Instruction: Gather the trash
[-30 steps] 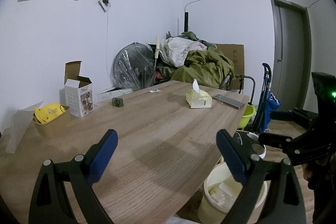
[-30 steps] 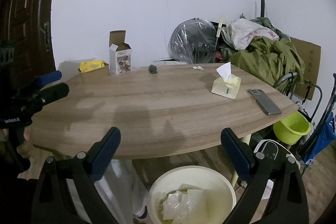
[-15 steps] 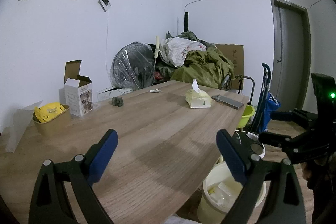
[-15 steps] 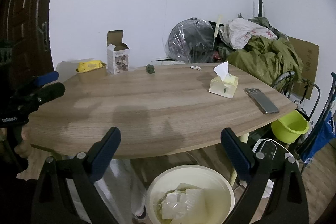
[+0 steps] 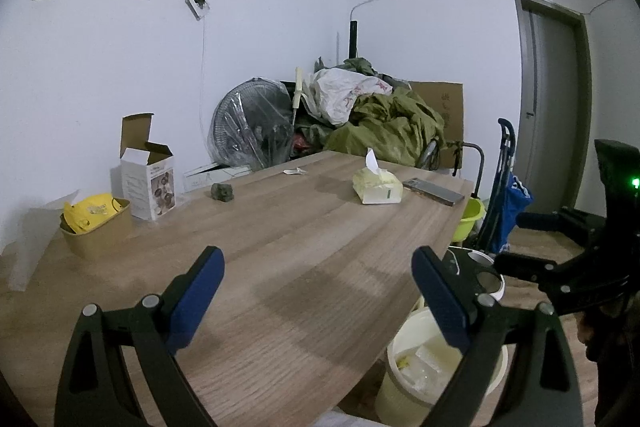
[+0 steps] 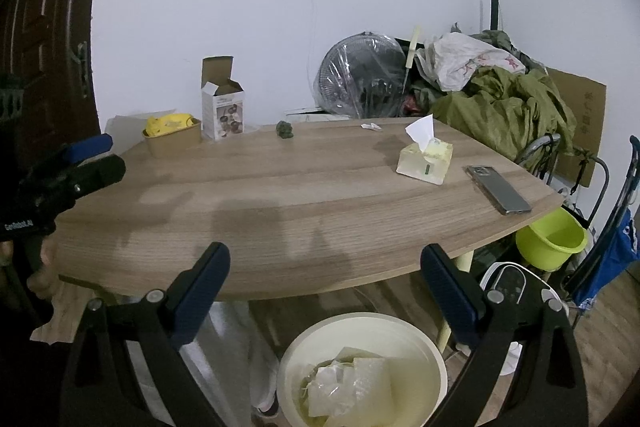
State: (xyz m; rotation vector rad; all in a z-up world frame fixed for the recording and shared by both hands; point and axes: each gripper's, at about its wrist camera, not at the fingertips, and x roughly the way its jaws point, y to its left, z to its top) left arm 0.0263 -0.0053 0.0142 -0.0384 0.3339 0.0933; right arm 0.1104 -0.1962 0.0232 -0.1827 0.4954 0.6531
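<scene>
My left gripper (image 5: 318, 291) is open and empty above the near part of the wooden table (image 5: 280, 251). My right gripper (image 6: 325, 287) is open and empty, held off the table's front edge above a cream trash bin (image 6: 362, 371) that holds crumpled plastic; the bin also shows in the left wrist view (image 5: 424, 363). On the table lie a dark green crumpled wad (image 5: 222, 191) (image 6: 285, 129), a small white scrap (image 5: 295, 171) (image 6: 371, 126), an open white carton (image 5: 147, 183) (image 6: 221, 109) and a brown bowl with a yellow wrapper (image 5: 94, 223) (image 6: 172, 133).
A tissue pack (image 6: 425, 161) and a phone (image 6: 498, 189) lie on the table's right side. A green bucket (image 6: 550, 239), a white appliance (image 6: 506, 285) and a blue cart (image 6: 612, 251) stand on the floor to the right. A fan and piled clothes (image 6: 500, 107) fill the far corner.
Both views have shifted very slightly; the grippers stay open and empty. Nothing on the table has moved.
</scene>
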